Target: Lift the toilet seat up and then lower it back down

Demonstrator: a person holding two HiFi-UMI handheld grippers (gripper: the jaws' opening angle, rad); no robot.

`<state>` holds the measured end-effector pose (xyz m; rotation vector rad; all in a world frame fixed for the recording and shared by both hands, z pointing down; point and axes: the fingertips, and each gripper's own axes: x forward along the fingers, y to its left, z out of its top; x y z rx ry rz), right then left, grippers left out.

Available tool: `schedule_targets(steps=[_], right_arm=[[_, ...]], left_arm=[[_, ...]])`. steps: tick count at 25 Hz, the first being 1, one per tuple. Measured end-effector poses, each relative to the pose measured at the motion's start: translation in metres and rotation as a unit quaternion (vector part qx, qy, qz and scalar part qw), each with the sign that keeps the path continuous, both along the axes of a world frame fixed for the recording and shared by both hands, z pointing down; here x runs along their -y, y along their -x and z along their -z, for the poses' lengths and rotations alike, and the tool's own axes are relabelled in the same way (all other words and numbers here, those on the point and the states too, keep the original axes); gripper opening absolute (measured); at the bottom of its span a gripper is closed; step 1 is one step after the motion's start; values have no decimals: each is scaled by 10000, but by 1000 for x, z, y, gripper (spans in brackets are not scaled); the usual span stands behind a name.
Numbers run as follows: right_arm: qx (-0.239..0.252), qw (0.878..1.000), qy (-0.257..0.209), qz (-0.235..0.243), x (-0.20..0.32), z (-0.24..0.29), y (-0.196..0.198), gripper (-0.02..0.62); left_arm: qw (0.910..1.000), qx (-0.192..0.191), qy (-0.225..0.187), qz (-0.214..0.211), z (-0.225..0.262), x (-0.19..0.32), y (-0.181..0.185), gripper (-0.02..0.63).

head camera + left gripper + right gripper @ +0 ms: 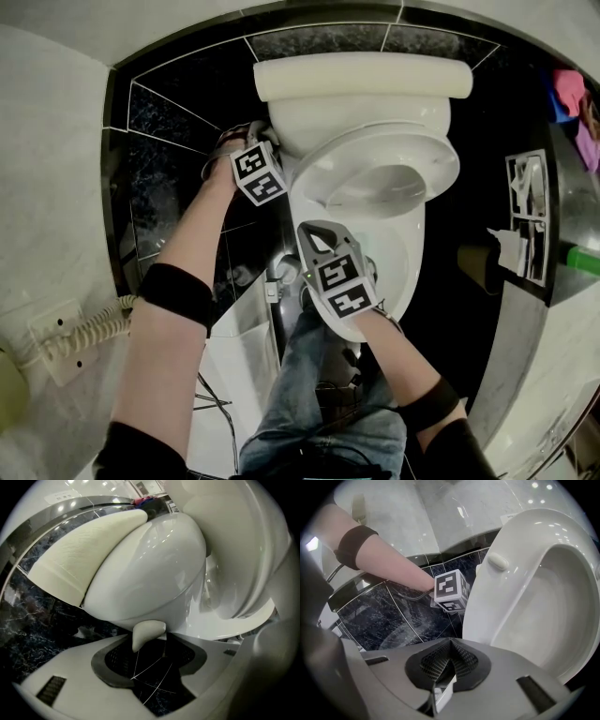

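Jaws of the left gripper [150,645] are narrowed on a cream bumper [149,633] under the rim of the toilet seat [225,632]. The bumper fills the gap at their tips, so we read this as a pinch, and the rim runs off to the right of the jaws. We judge that this hold near the hinge side is what keeps the seat tilted, since a grip on the bumper gives us a firm nub rather than the slick, curved plastic. Beyond the jaws and above them bulges the white tank body, with its paler tank lid [79,559] up and to the left. The right gripper [450,645] has its ribbed pads pressed together with nothing between them. The seat's underside rises just beyond and to the right of these jaws and is clear of them, with a second bumper [498,560] high on its rim. From the head view we see the seat partway up over the bowl [405,258], neither flat nor leaning on the tank. We take it that the right gripper waits low at the bowl's front, ready to steady the rim.
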<state>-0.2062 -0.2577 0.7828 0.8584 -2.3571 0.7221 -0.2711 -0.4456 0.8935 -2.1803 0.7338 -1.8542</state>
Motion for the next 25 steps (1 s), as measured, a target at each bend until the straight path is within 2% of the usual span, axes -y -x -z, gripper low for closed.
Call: schedule_targets(steps=[3, 9, 14, 16, 22, 25], right_arm=[[-25, 10000, -11, -3, -3, 2, -6, 8], [-93, 9999, -85, -19, -10, 18, -22, 8], [-151, 9997, -179, 42, -25, 42, -36, 8], [-185, 9996, -203, 49, -33, 54, -44, 8], [-341, 9991, -258, 78, -64, 96, -76, 8], [-389, 9986, -342, 71, -78, 121, -97, 8]], left_arm=[[9999, 150, -69, -52, 2, 0, 2, 238], [9982, 309, -507, 28, 34, -4, 3, 233], [9962, 475, -716, 161, 73, -28, 14, 177], [9951, 493, -821, 256, 94, -43, 16, 128], [9918, -74, -1135, 583, 172, -108, -13, 9], [9883, -369, -1231, 817, 207, -144, -27, 8]])
